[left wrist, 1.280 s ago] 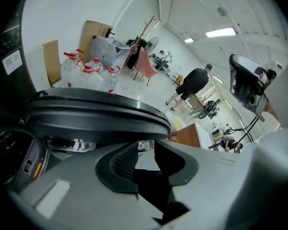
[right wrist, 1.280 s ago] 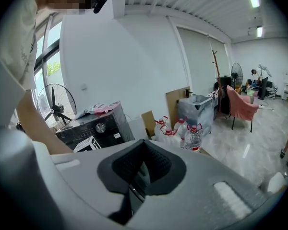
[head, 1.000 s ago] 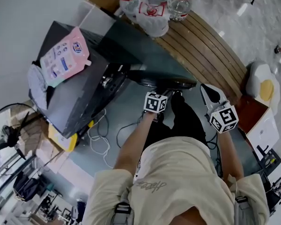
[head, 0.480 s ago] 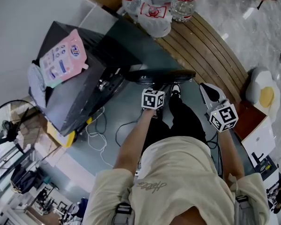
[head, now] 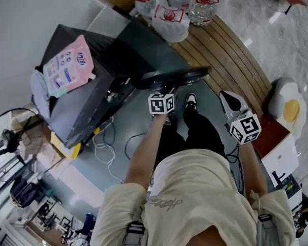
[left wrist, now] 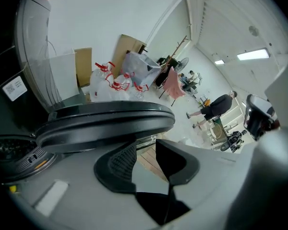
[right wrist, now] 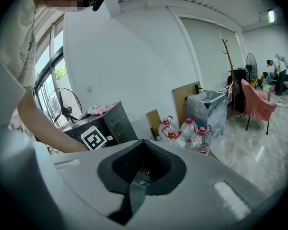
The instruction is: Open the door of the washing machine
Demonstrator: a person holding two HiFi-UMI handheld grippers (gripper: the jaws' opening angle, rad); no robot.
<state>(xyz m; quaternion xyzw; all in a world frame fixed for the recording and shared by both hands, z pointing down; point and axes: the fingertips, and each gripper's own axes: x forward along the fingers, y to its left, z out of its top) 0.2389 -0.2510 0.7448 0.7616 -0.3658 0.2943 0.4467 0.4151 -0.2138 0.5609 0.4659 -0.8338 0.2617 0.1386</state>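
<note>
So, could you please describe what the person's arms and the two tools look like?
The left tool and right tool have pale grey bodies with black textured pads. Each carries a white cube printed with black square markers. The person wears a beige short-sleeved T-shirt, so the forearms are bare, and grey straps with buckles sit at the shoulders.

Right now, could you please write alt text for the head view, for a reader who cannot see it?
Seen from above, a person holds the left gripper by the rim of the black washing machine's open round door; the right gripper hangs aside.
</note>
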